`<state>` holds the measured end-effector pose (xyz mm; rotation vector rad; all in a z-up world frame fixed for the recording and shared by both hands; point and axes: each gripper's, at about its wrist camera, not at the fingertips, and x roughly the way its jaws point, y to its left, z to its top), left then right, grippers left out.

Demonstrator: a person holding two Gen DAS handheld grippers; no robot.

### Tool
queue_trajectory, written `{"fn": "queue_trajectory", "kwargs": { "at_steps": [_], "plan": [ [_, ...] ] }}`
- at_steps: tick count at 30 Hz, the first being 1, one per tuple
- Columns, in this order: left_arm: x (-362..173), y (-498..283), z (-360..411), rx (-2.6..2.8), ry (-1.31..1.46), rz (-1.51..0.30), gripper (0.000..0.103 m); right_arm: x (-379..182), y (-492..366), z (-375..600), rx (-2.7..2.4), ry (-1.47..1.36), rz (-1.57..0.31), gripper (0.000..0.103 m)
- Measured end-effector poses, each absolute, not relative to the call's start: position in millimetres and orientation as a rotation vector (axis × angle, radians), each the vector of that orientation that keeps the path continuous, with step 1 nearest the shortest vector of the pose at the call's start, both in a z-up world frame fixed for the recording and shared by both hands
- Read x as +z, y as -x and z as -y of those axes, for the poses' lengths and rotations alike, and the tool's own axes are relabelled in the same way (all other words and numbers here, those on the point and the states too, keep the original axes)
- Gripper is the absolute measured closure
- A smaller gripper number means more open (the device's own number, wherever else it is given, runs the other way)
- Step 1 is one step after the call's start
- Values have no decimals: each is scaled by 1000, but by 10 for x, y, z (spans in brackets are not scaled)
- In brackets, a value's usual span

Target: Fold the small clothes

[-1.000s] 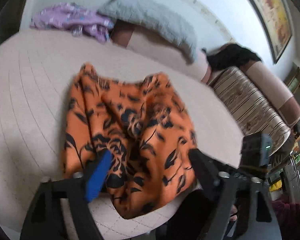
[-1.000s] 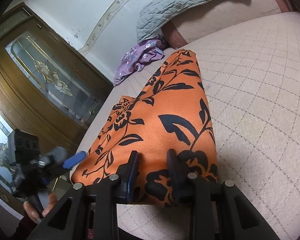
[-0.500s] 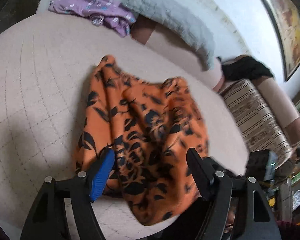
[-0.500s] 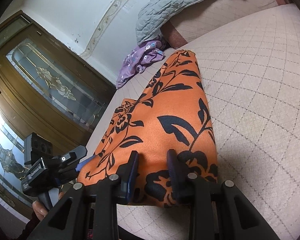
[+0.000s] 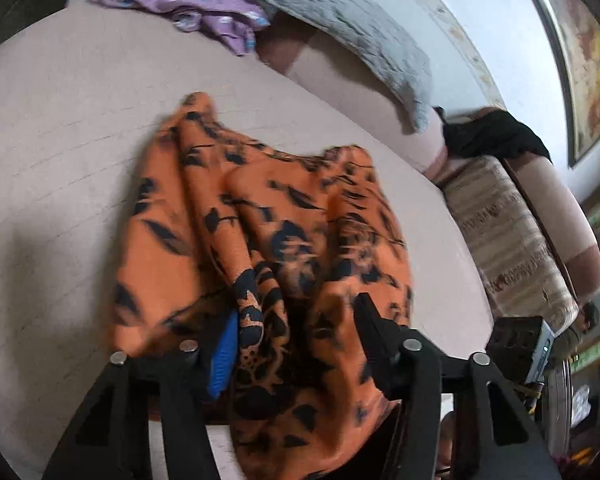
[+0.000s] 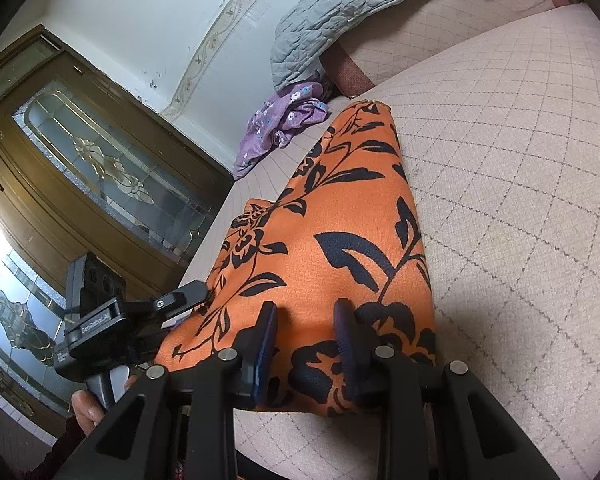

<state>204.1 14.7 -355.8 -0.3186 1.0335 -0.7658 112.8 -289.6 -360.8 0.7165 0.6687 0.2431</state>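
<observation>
While the orange garment (image 5: 268,248) is lying bunched on the quilted bed (image 5: 60,128), filling the middle of both frames, we are closing our left hand-held gripper (image 5: 296,332) around its near folds, fabric between the fingers but not yet pinched. Our right hand-held gripper (image 6: 306,344) is clamping the near hem at lower centre. A purple cloth (image 6: 280,124) is lying at the far end of the bed.
</observation>
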Motion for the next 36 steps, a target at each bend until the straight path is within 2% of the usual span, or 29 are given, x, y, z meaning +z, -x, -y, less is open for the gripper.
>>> {"fn": "queue_trajectory", "kwargs": {
  "at_steps": [4,7,8,9,10,11,12,14,16,21,23,25,28,33,36],
  "plan": [
    [-3529,-2042,181,-740,161,-1045,42,-3601,-1130,2884,242,-706,-671,70],
    [-3652,-2153,242,-725,184,-1119,42,-3600,-1129,2878,242,-705,-671,70],
    [-3659,-2186,217,-727,228,-1127,49,-3600,-1131,2876,244,-704,-672,70],
    [-3651,-2199,204,-728,246,-1126,60,-3600,-1132,2875,244,-704,-672,70],
    [-3625,-2212,193,-724,258,-1121,65,-3604,-1133,2874,244,-705,-672,70],
    [-3595,-2215,189,-719,255,-1113,77,-3604,-1133,2874,243,-705,-672,70],
    [-3546,-2207,191,-717,243,-1097,83,-3602,-1136,2869,241,-704,-674,70],
    [-3431,-2160,243,-717,192,-1057,85,-3567,-1150,2840,232,-692,-687,70],
    [-3297,-2141,293,-719,129,-1020,86,-3493,-1176,2756,230,-666,-695,66],
    [-2971,-2236,312,-713,-10,-940,87,-3381,-1434,2456,314,-685,-760,66],
    [-3040,-2348,241,-670,-51,-972,88,-3421,-1573,2356,301,-699,-801,66],
    [-3285,-2487,70,-597,-53,-1046,88,-3492,-1648,2314,288,-705,-831,71],
    [-3565,-2518,-212,-575,84,-1122,87,-3489,-1636,2218,317,-623,-842,71],
    [-3302,-2280,-274,-499,-2,-1013,84,-3315,-1629,2307,358,-630,-855,72],
    [-3055,-2111,-316,-476,-39,-912,84,-3152,-1645,2509,295,-652,-775,68]
  ]
}}
